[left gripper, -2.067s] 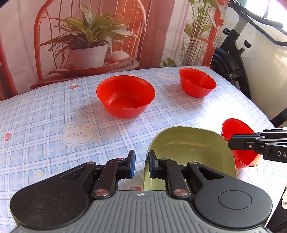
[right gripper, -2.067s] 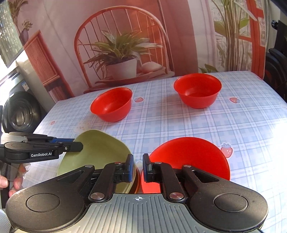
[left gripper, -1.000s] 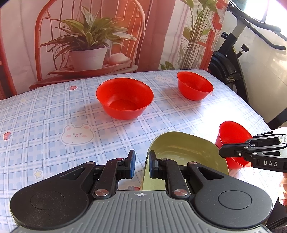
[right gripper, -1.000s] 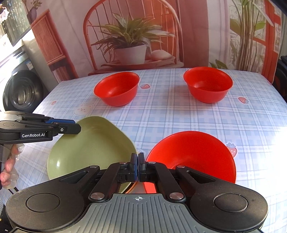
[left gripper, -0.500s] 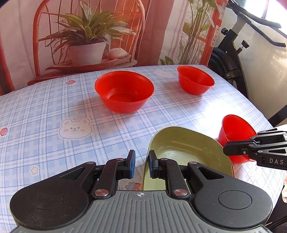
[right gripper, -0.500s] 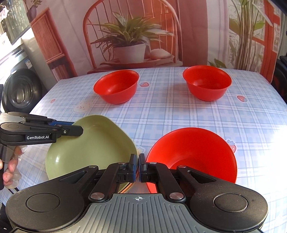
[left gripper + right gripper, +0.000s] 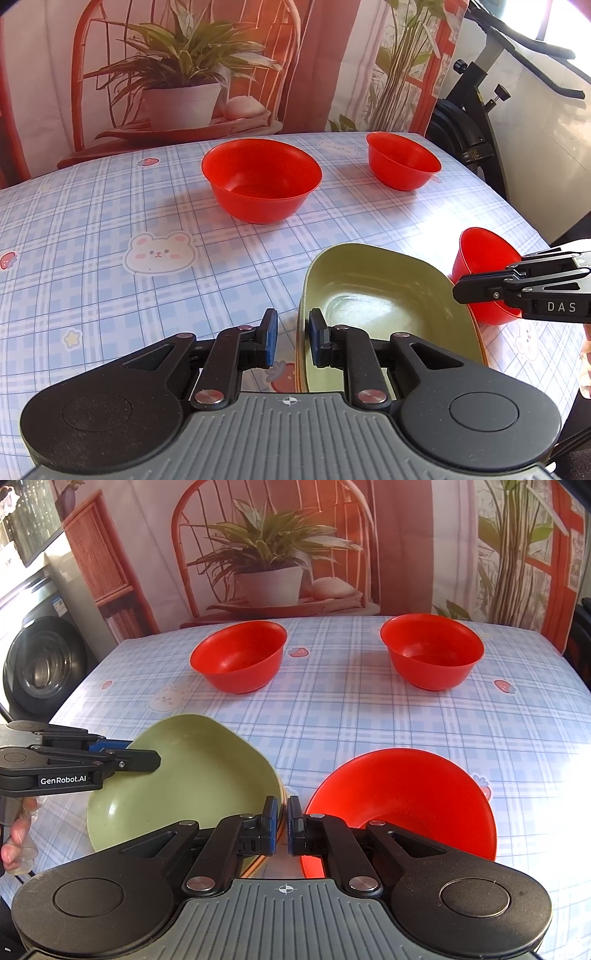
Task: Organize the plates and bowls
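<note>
A green plate (image 7: pixel 388 306) lies on an orange plate at the table's near edge; it also shows in the right wrist view (image 7: pixel 177 786). My left gripper (image 7: pixel 291 338) is open, its right finger inside the green plate's rim, the left finger outside. My right gripper (image 7: pixel 282 821) is slightly open beside the near rim of a red bowl (image 7: pixel 402 801), which also shows in the left wrist view (image 7: pixel 484 266). Two more red bowls stand farther back: one on the left (image 7: pixel 238 661), one on the right (image 7: pixel 432 650).
The table has a blue checked cloth (image 7: pixel 92 229). An exercise bike (image 7: pixel 476 122) stands past its right edge. A washing machine (image 7: pixel 40 664) stands left of the table. A plant backdrop (image 7: pixel 269 565) hangs behind it.
My right gripper was open, shut about one second ago, and has now parted slightly next to the near red bowl. The left gripper stayed open around the green plate's rim.
</note>
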{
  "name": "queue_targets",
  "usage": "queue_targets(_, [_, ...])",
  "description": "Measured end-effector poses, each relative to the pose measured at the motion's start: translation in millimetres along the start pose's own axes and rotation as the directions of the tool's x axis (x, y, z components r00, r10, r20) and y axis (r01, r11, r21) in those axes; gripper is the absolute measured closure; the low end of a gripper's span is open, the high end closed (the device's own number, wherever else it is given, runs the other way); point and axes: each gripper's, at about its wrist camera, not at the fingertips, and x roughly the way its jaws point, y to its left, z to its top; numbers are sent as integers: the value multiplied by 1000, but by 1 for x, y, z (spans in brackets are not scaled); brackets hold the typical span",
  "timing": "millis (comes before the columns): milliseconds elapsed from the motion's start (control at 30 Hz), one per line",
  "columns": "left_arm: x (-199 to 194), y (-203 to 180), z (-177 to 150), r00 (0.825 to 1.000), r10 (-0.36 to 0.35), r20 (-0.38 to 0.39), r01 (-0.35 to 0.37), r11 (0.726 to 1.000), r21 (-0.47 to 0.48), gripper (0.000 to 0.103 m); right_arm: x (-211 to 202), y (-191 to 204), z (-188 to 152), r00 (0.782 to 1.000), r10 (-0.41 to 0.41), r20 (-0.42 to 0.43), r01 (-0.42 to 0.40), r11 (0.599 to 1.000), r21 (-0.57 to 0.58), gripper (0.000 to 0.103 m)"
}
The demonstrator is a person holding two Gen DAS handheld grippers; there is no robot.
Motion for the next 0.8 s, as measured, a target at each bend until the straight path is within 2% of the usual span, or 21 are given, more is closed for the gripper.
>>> queue_targets(267, [4,3,-3,1000,-28,-3,28,1000,-15,81,0,1,2,1000,-8,-3,8,1000,-27,98])
queue_targets(467, [3,3,-1,1000,-8,-8,8,1000,-26,77,-5,2,6,1000,-6,10,6,1000,-16,95])
queue_targets(667, [-16,16,21,996,-38,75,44,996,-83,77,-10,0,26,999,-6,49,6,1000,-5,90])
queue_targets(800, [-20,24,44,992,0,122,12,995,-101,77,2,-2,47,998,-8,64,8,1000,-1,86])
